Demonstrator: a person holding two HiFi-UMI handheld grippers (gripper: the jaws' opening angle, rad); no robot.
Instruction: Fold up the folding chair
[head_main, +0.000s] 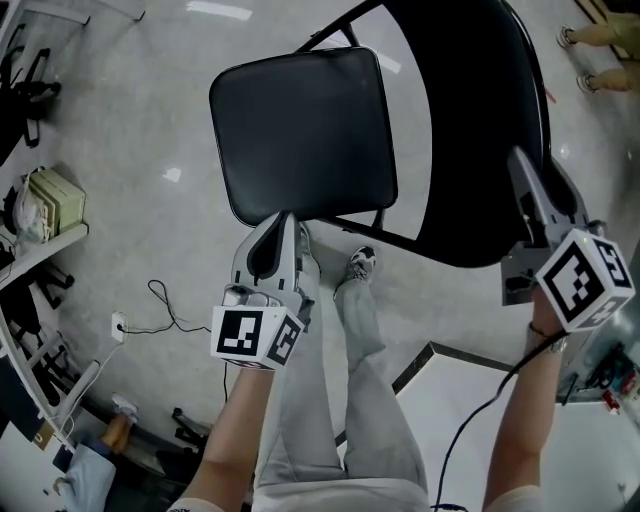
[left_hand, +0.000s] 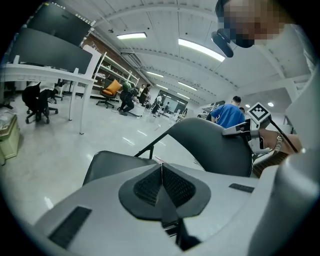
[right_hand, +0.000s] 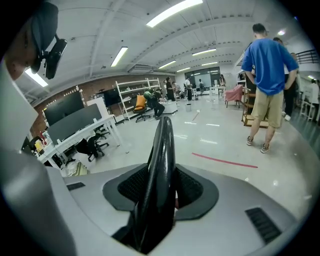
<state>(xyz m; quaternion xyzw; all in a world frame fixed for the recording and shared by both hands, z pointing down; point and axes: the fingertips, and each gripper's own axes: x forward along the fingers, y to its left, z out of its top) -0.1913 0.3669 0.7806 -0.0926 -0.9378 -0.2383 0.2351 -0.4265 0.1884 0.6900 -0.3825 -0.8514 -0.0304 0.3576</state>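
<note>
Right jaws are clenched on the top edge of the backrest (right_hand: 164, 131), which stands upright between the pads of the right gripper (right_hand: 162, 172). Left jaws are pressed together with nothing between them; the seat (left_hand: 107, 162) lies just ahead of the left gripper (left_hand: 161, 167) and slightly to its left, its front edge close to the tips. Whether they touch it I cannot tell. The chair (head_main: 470, 130) looks unfolded, the seat roughly level.

Likely risks: closed tips pushing the smooth seat edge up may slip off and let the seat drop. The right grip holds only a thin rim, so the backrest may twist in the pads. On the glossy floor (head_main: 120, 120) the legs may slide, and the person's shoe (head_main: 361, 264) stands close to the frame.
</note>
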